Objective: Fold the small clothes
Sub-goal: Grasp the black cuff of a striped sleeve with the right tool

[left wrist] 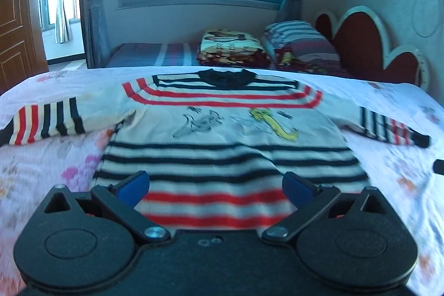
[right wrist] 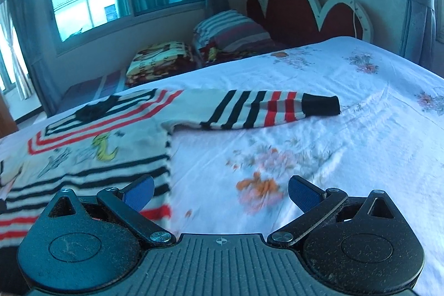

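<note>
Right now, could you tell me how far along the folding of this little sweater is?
Done: the striped sweater lies spread flat, front up, on the floral bedsheet, both sleeves out to the sides. In hand: nothing; the left gripper and right gripper are both open and empty, above the hem and the sheet beside it. Left: every fold, starting perhaps with the right sleeve.

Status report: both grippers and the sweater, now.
Left gripper open, empty, over hem. Right gripper open, empty, over the floral bedsheet. White knit sweater with red and navy stripes flat, sleeves spread, unfolded. Nothing in the way.
</note>
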A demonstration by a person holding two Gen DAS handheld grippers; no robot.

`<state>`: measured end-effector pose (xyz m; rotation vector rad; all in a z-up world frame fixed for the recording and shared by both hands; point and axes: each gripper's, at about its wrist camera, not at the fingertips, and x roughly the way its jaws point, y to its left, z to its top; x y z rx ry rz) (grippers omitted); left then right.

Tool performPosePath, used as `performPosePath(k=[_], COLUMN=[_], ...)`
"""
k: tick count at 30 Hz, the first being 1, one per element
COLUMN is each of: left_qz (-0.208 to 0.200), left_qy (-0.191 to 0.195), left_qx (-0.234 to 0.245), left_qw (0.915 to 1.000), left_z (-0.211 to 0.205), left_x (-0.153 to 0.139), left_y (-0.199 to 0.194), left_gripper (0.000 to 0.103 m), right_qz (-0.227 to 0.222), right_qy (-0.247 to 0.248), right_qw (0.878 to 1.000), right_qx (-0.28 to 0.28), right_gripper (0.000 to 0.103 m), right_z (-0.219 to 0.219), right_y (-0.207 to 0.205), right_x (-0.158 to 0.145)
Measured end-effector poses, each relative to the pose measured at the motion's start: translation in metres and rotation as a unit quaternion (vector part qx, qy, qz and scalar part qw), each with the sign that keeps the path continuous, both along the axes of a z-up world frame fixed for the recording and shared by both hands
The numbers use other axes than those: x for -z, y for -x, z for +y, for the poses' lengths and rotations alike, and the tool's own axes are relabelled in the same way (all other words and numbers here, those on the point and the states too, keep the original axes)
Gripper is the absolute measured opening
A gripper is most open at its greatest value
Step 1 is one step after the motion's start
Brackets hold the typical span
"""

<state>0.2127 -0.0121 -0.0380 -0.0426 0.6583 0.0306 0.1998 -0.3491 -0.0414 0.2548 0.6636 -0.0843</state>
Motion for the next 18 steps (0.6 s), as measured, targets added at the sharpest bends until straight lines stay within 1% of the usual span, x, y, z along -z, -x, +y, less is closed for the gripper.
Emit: performPosePath(k=[1,2,5,7,8,9,10,12,14,16,18], left_qz=[0.002,0.004,0.007,0.007,0.008,0.010,0.013,0.020,0.022,0.020,0.021], left_qy=[-0.003,-0.005,-0.010,-0.013,-0.014,-0.015,-0.016,-0.018,-0.021,-0.018,-0.018], left_qx=[-0.002,-0.005,-0.007,-0.006,-0.006,-0.005,-0.003,-0.002,-0.004,-0.006,-0.007], left_qw=[1.0000,1.0000,0.9999,0.9999,0.9999,0.9998,0.9998,0.9996,0.9995,0.9996,0.9996], left_z=[0.000,0.001,0.000,0.000,0.000,-0.001,-0.002,-0.003,-0.004,-0.003,-0.002], left_x=[0.002,0.004,0.010,0.014,0.017,0.020,0.024,0.030,0.035,0.038,0.041], left_y=[-0.011,-0.021,-0.049,-0.065,-0.073,-0.080,-0.087,-0.100,-0.111,-0.121,-0.132], left_gripper=[0.101,0.101,0.101,0.101,0.101,0.101,0.101,0.101,0.101,0.101,0.101], right_qz=[0.000,0.005,0.002,-0.005,-0.004,-0.002,-0.001,0.006,0.007,0.009,0.004], right_qy=[-0.003,-0.008,-0.024,-0.045,-0.058,-0.074,-0.091,-0.125,-0.156,-0.174,-0.184], right_qw=[1.000,1.000,0.999,0.997,0.996,0.993,0.990,0.982,0.973,0.964,0.960], right_qx=[0.005,0.012,0.035,0.058,0.075,0.089,0.105,0.141,0.172,0.200,0.212], right_gripper=[0.085,0.079,0.079,0.079,0.072,0.062,0.059,0.056,0.056,0.056,0.056], right_z=[-0.005,-0.010,-0.030,-0.049,-0.061,-0.074,-0.086,-0.111,-0.134,-0.151,-0.161], right_y=[-0.012,-0.024,-0.056,-0.077,-0.089,-0.099,-0.108,-0.124,-0.136,-0.143,-0.147], right_x=[0.003,0.007,0.017,0.024,0.031,0.036,0.043,0.057,0.071,0.081,0.088])
